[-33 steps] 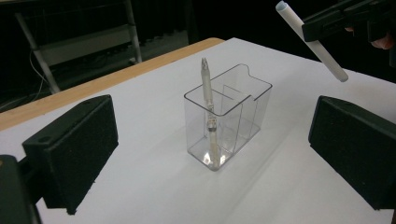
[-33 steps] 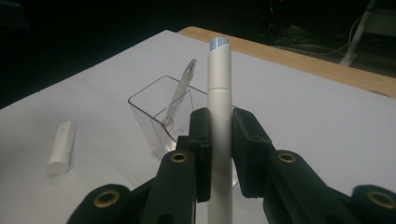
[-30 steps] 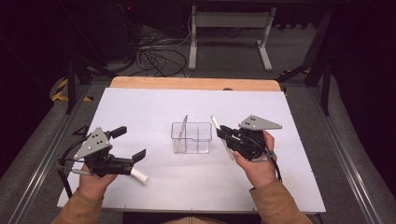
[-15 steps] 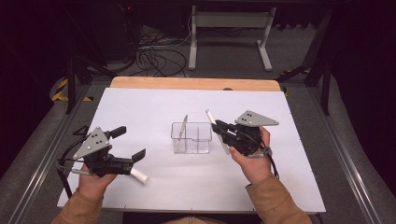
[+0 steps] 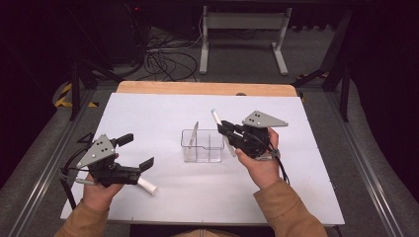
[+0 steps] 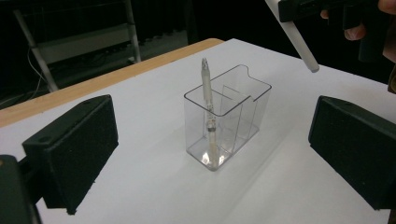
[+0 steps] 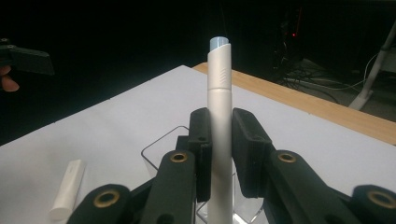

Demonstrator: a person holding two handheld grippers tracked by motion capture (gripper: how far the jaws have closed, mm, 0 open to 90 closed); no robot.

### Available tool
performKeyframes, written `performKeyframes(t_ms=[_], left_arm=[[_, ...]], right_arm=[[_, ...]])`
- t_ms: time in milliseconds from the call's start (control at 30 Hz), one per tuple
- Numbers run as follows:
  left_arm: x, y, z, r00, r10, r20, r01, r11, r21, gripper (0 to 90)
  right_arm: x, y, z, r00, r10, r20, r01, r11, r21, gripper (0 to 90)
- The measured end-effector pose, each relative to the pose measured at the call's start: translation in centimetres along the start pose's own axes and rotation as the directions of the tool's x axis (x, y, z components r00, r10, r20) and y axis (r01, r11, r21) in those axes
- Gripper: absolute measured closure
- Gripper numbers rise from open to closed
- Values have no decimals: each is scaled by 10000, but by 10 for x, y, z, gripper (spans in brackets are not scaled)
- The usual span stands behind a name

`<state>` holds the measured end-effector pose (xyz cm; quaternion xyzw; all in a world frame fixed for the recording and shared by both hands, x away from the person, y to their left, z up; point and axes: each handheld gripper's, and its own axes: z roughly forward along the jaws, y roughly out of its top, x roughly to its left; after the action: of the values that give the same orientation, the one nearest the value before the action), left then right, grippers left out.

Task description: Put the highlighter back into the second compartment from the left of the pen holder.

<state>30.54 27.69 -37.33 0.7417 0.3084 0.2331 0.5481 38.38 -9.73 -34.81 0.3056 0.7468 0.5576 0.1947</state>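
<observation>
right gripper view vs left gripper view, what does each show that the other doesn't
Right gripper view alone: the right claw shut on the white pen, seen from behind, and a white cap lying on the table.

Left gripper view alone: the left claw open with nothing between its jaws, and a clear pen standing in the holder's near compartment, leaning on the rim.

Both: the clear holder, the white table with its wooden edge, and the white pen, whose lower end hangs above and to one side of the holder in the left gripper view.
</observation>
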Motion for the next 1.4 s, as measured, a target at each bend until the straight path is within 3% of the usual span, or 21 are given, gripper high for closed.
performKeyframes(t_ms=[367, 967, 1400], left_arm=[[0, 0, 1, 10000, -1, 5, 1, 10000, 22, 23], [1, 0, 0, 10000, -34, 58, 34, 10000, 14, 23], [1, 0, 0, 10000, 0, 62, -1, 10000, 44, 23]], right_arm=[[-1, 2, 15, 9998, 61, -192, -68, 9992, -396, 784], [2, -3, 47, 9952, 580, -787, -651, 9937, -914, 784], [7, -10, 65, 9968, 480, -633, -553, 9914, -1187, 783]])
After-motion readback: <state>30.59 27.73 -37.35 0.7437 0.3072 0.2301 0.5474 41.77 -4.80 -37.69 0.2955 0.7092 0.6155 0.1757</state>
